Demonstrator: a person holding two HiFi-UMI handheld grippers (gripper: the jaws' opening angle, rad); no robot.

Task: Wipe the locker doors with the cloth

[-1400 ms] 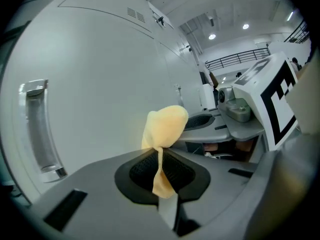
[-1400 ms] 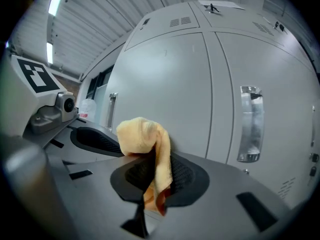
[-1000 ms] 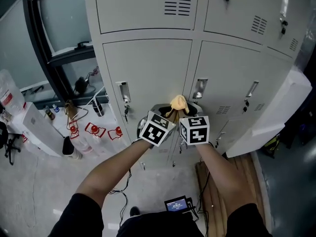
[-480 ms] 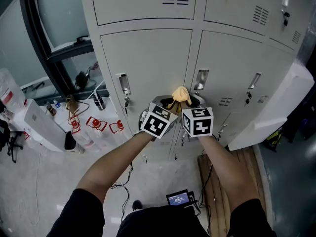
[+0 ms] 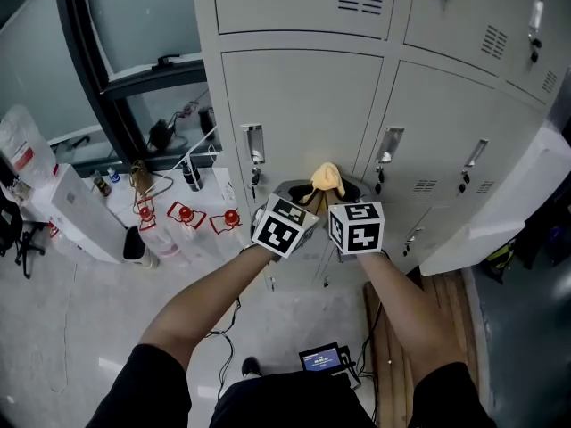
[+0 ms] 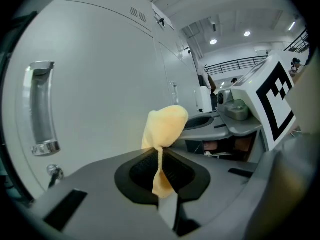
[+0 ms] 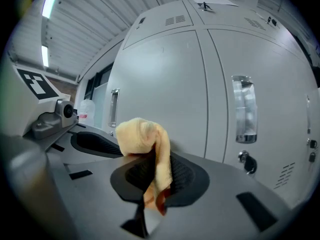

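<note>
Pinching yellow cloth (image 5: 326,178) with our left gripper (image 6: 160,170) and right gripper (image 7: 152,180), jaws narrow on it, near locker door (image 5: 303,105).

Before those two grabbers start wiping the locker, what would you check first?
1. Left gripper clamped on the cloth: ok.
2. Right gripper clamped on the same cloth: ok.
3. Cloth bunch sticks out ahead of both grippers, toward the locker door: ok.
4. Cloth touching the door: cannot tell.
5. Door shut: ok.
</note>
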